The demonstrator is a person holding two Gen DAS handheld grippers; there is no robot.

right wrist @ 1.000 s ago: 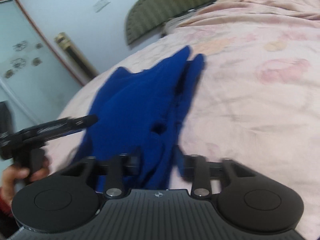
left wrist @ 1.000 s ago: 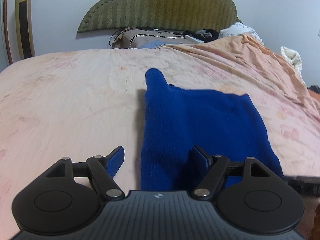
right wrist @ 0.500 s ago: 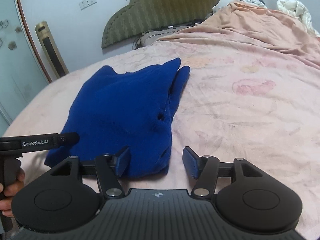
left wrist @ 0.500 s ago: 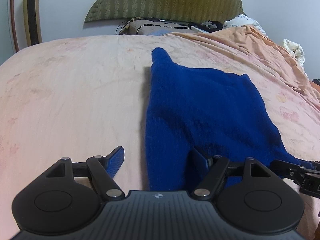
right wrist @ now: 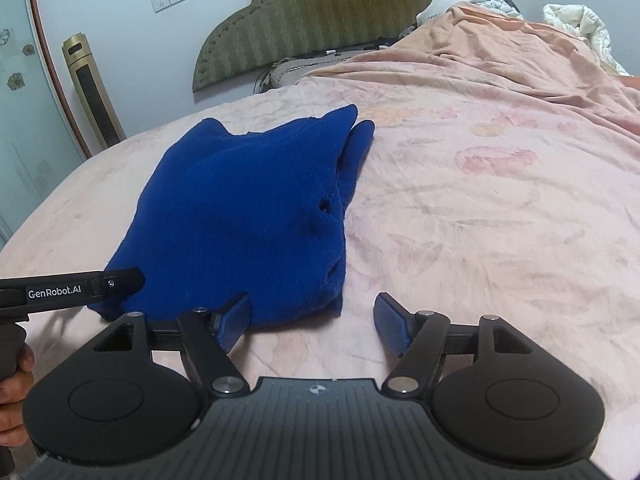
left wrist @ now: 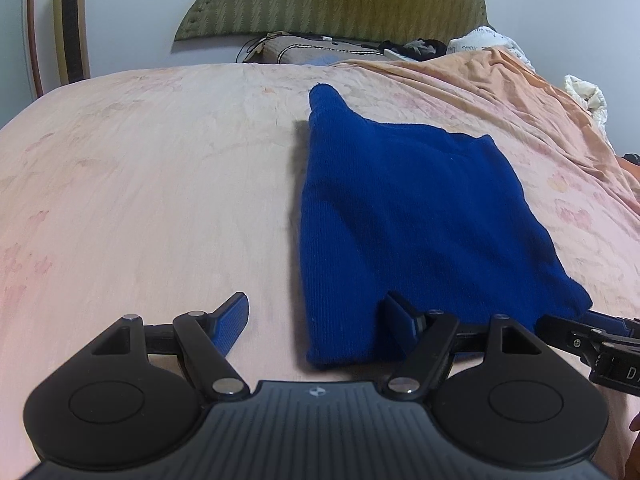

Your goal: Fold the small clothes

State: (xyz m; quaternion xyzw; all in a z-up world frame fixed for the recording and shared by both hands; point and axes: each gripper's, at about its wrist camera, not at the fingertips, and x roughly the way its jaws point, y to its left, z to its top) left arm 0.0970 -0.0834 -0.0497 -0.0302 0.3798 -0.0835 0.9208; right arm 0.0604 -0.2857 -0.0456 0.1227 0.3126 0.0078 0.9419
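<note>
Folded blue knit garment (left wrist: 408, 216) lies flat on the bedsheet (left wrist: 140, 184).

A folded blue knit garment (right wrist: 248, 216) lies flat on the pink floral bedsheet (right wrist: 480, 208), with two sleeve ends poking out at its far right corner. The right gripper (right wrist: 312, 320) hangs at the garment's near edge, jaws spread and holding nothing. The left gripper (right wrist: 120, 280) reaches toward the garment's near left corner; its jaws are out of sight.

Bed (left wrist: 160, 184) in pale pink floral sheet, folded blue knit garment (left wrist: 408, 216) flat on it, rumpled peach blanket (right wrist: 520, 56) beyond
</note>
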